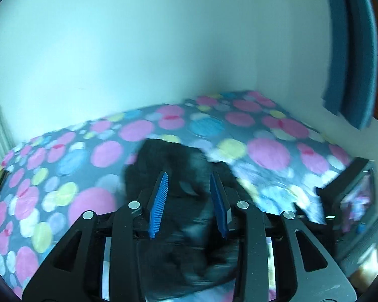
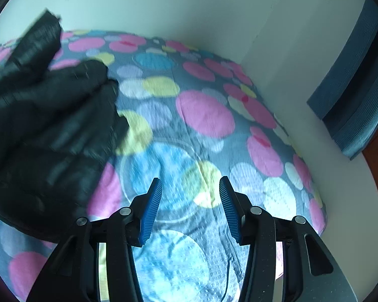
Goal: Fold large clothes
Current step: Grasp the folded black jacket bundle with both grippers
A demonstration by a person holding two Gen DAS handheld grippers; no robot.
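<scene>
The black padded jacket (image 2: pixel 45 130) lies in a heap on the bed with the spotted cover (image 2: pixel 204 115), on the part of the bed that is nearer to me and away from the corner of the white wall (image 1: pixel 113 50). It is bunched, not spread flat, and I think this is why both tools are low over it: the garment must first be opened and pulled straight before any fold is possible. The left gripper (image 1: pixel 189 198) is directly over the jacket; its blue pads (image 1: pixel 158 203) stand apart, with dark fabric showing between them, but the picture is blurred and I cannot tell if the cloth is really between the pads or only under them. The right gripper (image 2: pixel 190 209) is beside the jacket, on the side toward the blue curtain (image 2: pixel 352 95); its jaws are wide apart and between them is only the cover. It seems to wait there for an edge to take. One long part of the jacket, maybe a sleeve (image 2: pixel 37 42), sticks up and points toward the wall. So the long axis, as far as I can judge from a heap, runs from the near edge of the bed toward that wall.
</scene>
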